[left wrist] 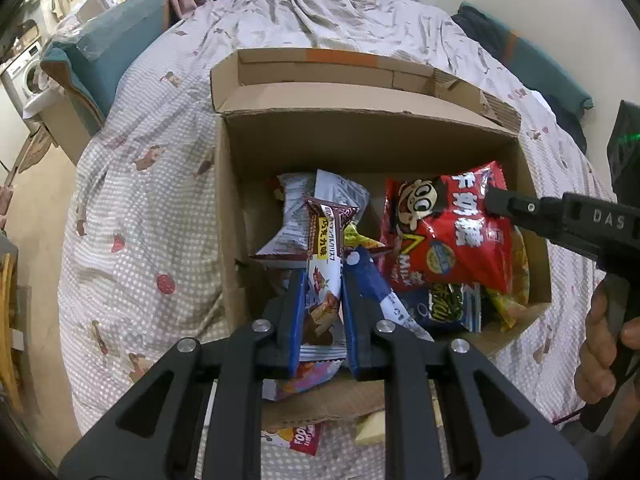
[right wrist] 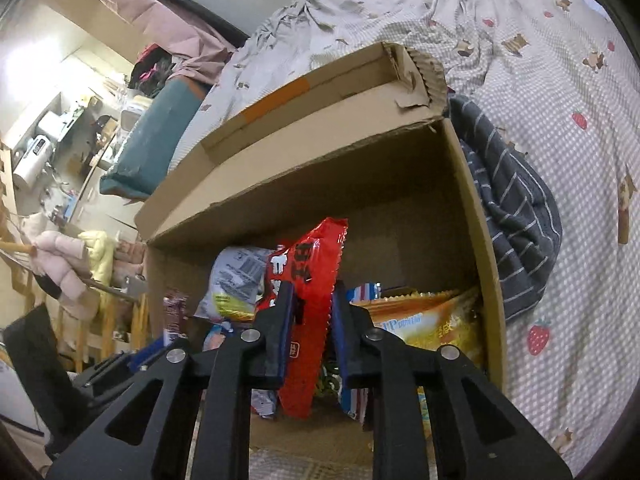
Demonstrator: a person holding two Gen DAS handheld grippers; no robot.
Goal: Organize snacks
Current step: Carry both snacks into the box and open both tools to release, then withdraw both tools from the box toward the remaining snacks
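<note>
An open cardboard box [left wrist: 360, 136] sits on a bed and holds several snack packets. My left gripper [left wrist: 324, 276] is shut on a brown chocolate wafer packet [left wrist: 322, 240], held upright over the box's near left part. My right gripper [left wrist: 496, 200] comes in from the right and pinches the top edge of a red snack bag [left wrist: 448, 224] with a cartoon face. In the right wrist view the red snack bag [right wrist: 316, 256] stands upright between the fingers of the right gripper [right wrist: 313, 292], inside the box [right wrist: 320, 168].
A grey-white packet [left wrist: 296, 208], a blue packet [left wrist: 440, 304] and an orange-yellow bag [right wrist: 424, 320] lie in the box. One more snack packet [left wrist: 296, 440] lies on the bedsheet in front. A dark striped cloth [right wrist: 516, 216] presses against the box's right wall. A hand [left wrist: 604, 344] holds the right gripper.
</note>
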